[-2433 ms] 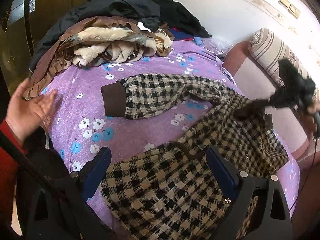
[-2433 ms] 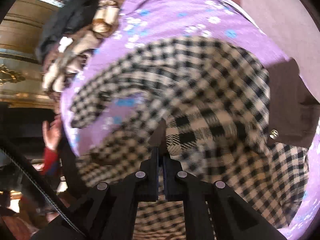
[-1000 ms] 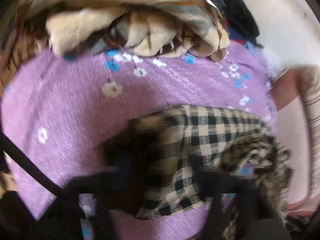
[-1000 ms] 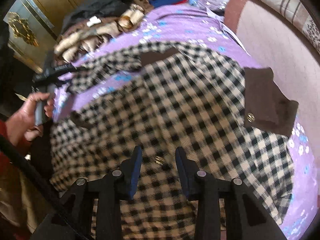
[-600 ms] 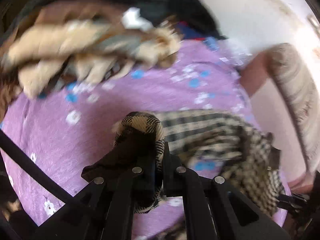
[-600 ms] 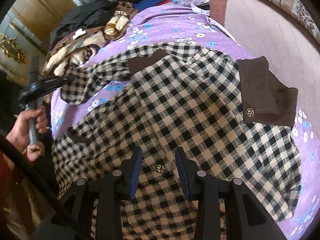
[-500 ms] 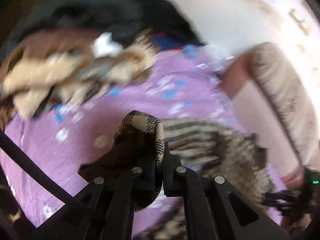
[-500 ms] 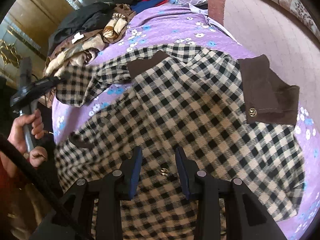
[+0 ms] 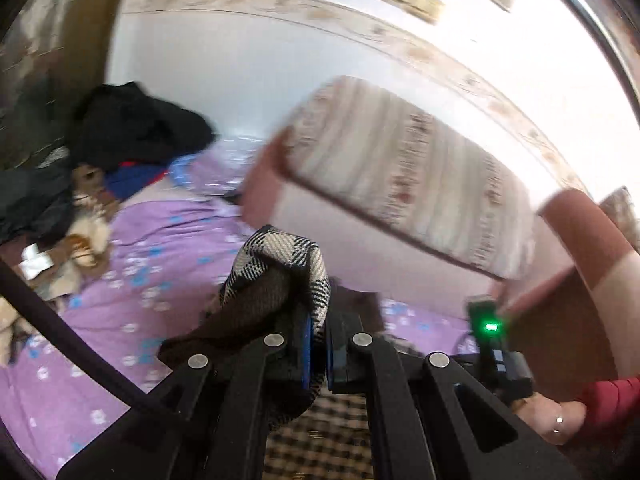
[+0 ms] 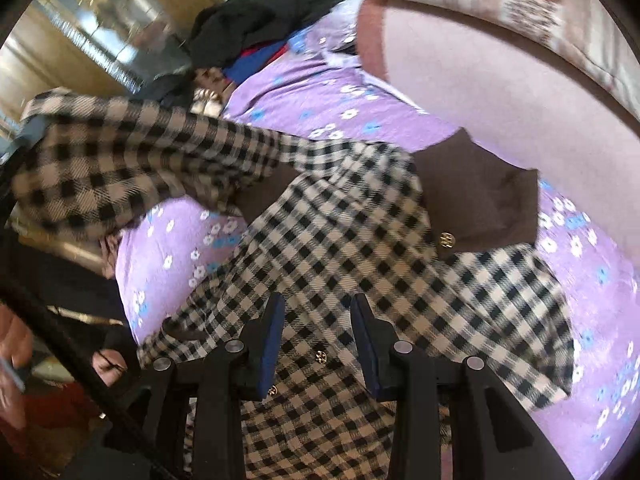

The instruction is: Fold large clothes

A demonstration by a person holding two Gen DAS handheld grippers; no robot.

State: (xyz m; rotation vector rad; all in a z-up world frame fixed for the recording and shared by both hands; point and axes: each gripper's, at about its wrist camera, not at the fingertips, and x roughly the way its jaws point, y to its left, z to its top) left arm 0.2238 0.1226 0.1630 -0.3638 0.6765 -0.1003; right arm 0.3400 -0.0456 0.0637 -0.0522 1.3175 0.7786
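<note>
Now the checked sleeve [image 10: 132,160] stretches leftward, cuff in left tool [image 9: 318,344].

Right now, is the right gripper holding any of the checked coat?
No, the right gripper hangs open above the checked coat, with nothing pinched between its blue pads.
</note>
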